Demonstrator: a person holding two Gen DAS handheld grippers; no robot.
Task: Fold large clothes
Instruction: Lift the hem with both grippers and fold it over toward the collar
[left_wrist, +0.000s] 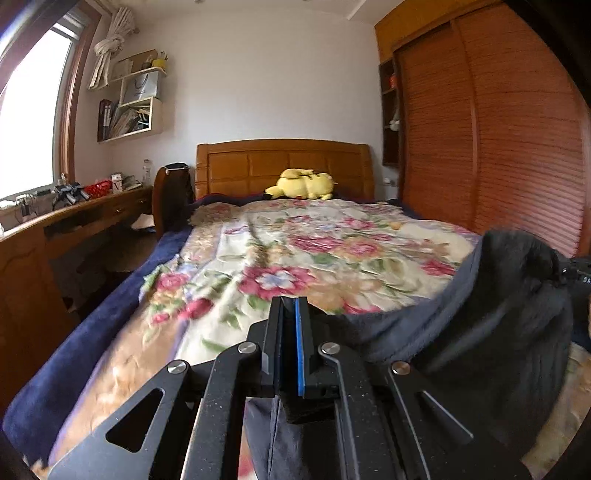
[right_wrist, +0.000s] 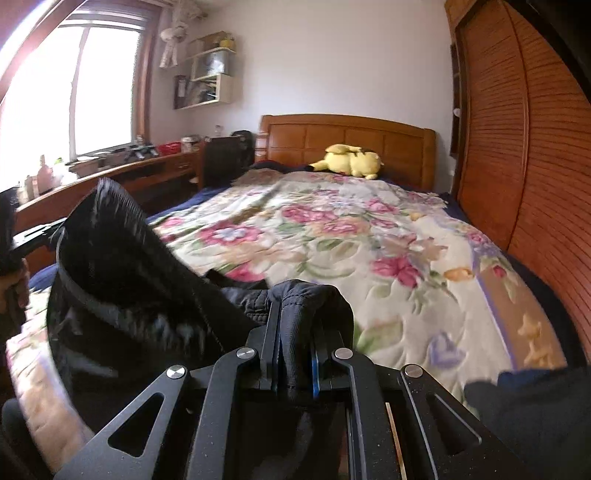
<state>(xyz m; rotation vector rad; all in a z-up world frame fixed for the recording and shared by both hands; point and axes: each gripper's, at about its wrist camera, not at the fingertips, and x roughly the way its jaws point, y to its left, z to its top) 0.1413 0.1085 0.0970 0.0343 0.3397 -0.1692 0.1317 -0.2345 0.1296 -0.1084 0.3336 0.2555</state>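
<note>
A large dark padded garment hangs stretched between both grippers above the near end of the bed. My right gripper is shut on a bunched fold of it, and the cloth bulges up between the fingers. In the left wrist view the same garment billows at the right, with navy cloth running under my left gripper. That gripper's jaws are shut, with the cloth hanging just below them. A hand holding the left gripper shows at the left edge of the right wrist view.
The bed carries a floral quilt with a yellow plush toy by the wooden headboard. A slatted wardrobe lines the right side. A cluttered desk and a chair stand at the left under the window.
</note>
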